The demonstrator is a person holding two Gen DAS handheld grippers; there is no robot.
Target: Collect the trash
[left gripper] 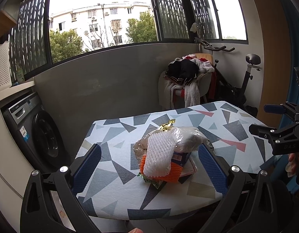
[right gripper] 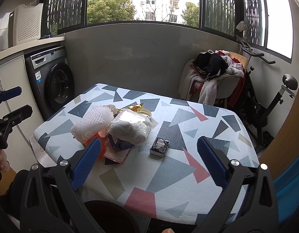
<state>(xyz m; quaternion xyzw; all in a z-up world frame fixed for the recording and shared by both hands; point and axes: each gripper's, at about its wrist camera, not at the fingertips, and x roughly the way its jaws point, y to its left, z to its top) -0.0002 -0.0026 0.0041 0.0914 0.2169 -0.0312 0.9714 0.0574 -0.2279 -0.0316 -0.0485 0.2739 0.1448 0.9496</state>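
— Both pairs of fingers are spread wide and hold nothing. The left gripper (left gripper: 149, 165) frames the trash pile (left gripper: 165, 151), which lies on the table (left gripper: 110, 155) between its blue pads.

— And the right gripper (right gripper: 149, 161)?

— The small dark packet (right gripper: 159, 147) lies between its fingers, apart from both; the pile is just beside the left finger.

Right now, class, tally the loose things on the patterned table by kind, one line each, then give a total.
White foam net: 1
Orange foam net: 1
Clear plastic bag: 1
Gold wrapper: 1
Blue carton: 1
Dark small box: 1
Green wrapper: 1
Total: 7, though the pile may hide more.
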